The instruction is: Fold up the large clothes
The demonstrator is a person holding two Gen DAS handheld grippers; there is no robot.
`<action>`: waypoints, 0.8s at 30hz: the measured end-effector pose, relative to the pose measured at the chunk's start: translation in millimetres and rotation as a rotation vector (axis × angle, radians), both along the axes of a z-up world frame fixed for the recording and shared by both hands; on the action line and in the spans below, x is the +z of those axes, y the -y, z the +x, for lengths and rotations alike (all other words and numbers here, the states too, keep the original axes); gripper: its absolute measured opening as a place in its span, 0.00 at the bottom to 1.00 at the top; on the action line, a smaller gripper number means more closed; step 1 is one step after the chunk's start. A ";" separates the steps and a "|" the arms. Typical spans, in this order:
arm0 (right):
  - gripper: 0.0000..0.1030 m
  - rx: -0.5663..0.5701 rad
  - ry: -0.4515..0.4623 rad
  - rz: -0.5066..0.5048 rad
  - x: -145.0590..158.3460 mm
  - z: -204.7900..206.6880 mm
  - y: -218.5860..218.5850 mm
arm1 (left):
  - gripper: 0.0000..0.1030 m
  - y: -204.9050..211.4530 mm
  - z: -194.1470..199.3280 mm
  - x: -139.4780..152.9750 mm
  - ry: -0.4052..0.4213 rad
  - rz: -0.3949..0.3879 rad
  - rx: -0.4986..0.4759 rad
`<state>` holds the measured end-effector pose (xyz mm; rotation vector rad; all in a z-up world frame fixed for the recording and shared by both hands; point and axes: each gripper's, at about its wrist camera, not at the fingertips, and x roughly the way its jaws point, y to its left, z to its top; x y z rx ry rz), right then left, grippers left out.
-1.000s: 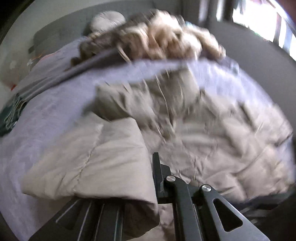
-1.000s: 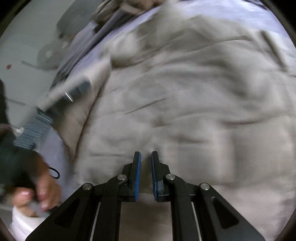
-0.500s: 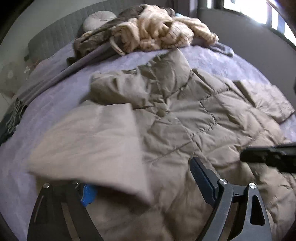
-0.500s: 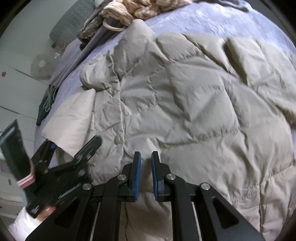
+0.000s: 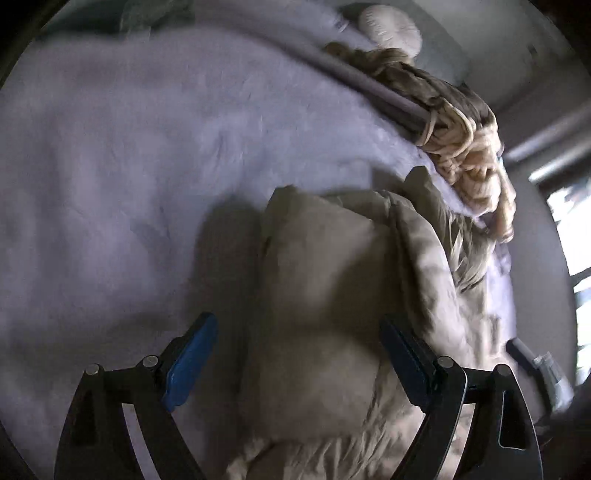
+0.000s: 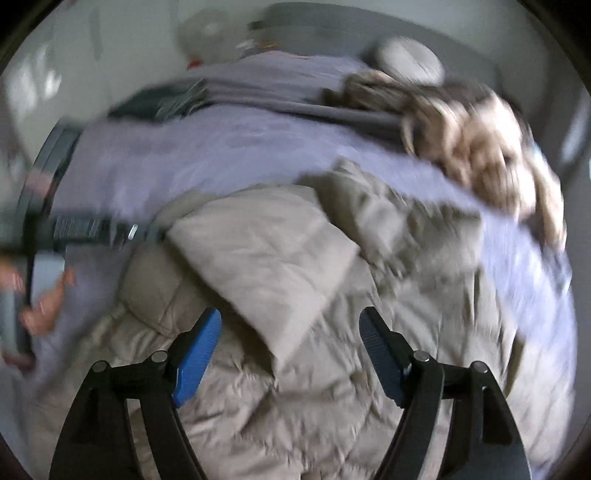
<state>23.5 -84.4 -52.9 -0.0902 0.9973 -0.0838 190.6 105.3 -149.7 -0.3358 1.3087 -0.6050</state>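
A large beige quilted puffer coat lies spread on a lilac bed cover. One flap or sleeve is folded over onto the body of the coat. My right gripper is open and empty, just above the corner of that folded flap. My left gripper is open and empty, above the coat's folded left edge. The left gripper also shows at the far left of the right wrist view, blurred, beside the coat's edge.
A pile of cream and brown knitted clothes lies at the far side of the bed, also seen from the left wrist. A round pale cushion rests by the grey headboard. A dark folded garment lies at the far left.
My left gripper has let go of the beige flap, which now lies folded on the coat. Both grippers have opened wide. Both views swung toward the head of the bed.
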 end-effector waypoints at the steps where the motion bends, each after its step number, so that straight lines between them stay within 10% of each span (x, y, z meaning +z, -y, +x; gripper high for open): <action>1: 0.78 0.029 -0.004 -0.061 -6.0 6.2 -12.8 | 0.87 0.2 5.7 -10.0 -0.043 -0.039 0.002; 3: 0.78 0.062 -0.005 -0.149 -14.1 16.1 -31.5 | 0.82 4.4 13.1 -23.3 -0.094 -0.093 -0.002; 5: 0.78 0.080 -0.014 -0.228 -23.7 26.7 -43.5 | 0.52 10.6 14.6 -26.4 -0.083 -0.081 0.006; 9: 0.77 0.065 -0.018 -0.334 -38.9 45.9 -47.2 | 0.22 27.2 4.0 4.0 0.133 0.081 -0.006; 10: 0.68 0.035 -0.007 -0.340 -37.0 47.2 -41.5 | 0.20 33.1 -2.1 12.7 0.196 0.137 -0.027; 11: 0.36 -0.014 0.014 -0.328 -32.6 46.1 -32.2 | 0.20 38.0 -4.2 17.8 0.238 0.178 -0.046; 13: 0.06 -0.144 0.043 -0.214 -19.1 35.3 3.5 | 0.20 47.9 -10.6 23.9 0.314 0.266 -0.082; 24: 0.09 -0.646 -0.018 0.627 -71.5 -62.5 168.5 | 0.31 70.1 -13.1 5.4 0.361 0.481 -0.073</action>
